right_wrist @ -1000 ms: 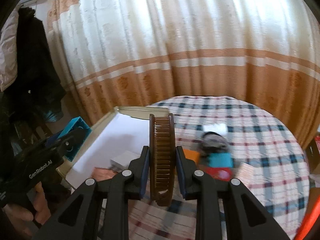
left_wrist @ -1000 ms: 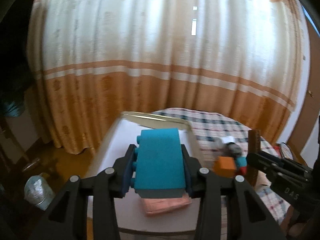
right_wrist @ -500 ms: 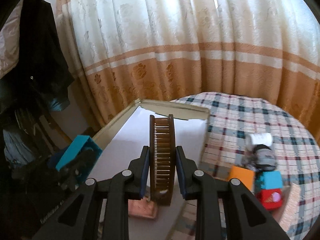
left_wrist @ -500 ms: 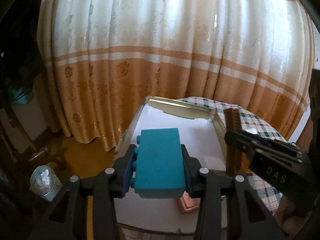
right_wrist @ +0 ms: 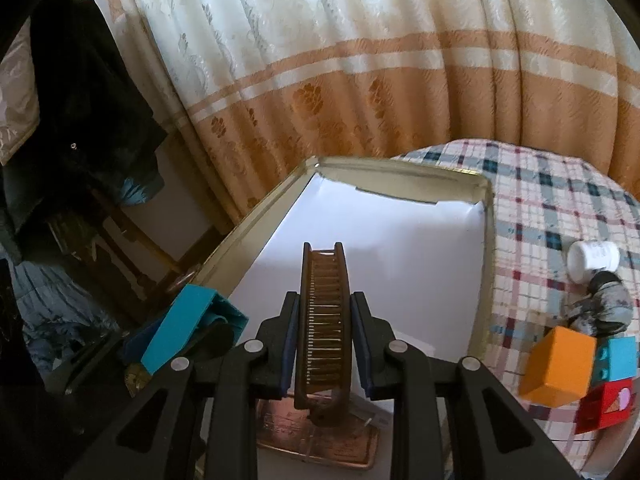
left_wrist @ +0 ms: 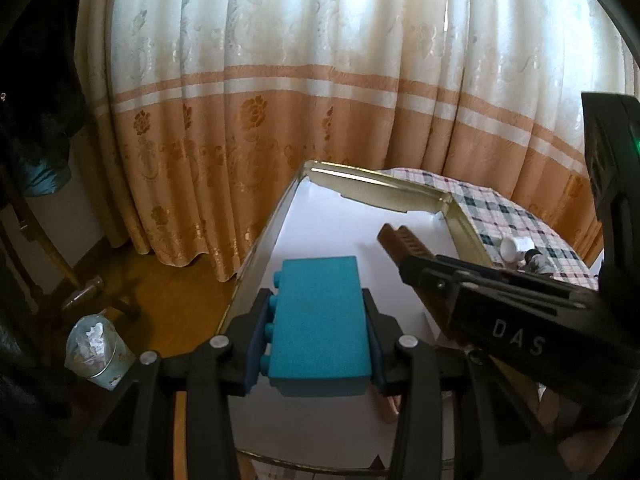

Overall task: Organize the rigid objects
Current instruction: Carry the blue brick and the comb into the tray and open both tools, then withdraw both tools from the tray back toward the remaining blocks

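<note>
The tray (right_wrist: 256,216) occupied the frame centre in both wrist views, directly beneath both loads. The left gripper (left_wrist: 318,340) was clamped on the teal block (left_wrist: 320,320); the right gripper (right_wrist: 326,340) gripped the brown comb (right_wrist: 325,312), long axis pointing into the tray.

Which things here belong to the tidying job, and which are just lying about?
In the job:
- teal block, held in the left tool
- brown comb, held in the right tool
- paper-lined tray
- orange block, red block, white jar, waiting on the tablecloth

Lying about:
- curtain
- small bin on the floor
- dark clothes
</note>
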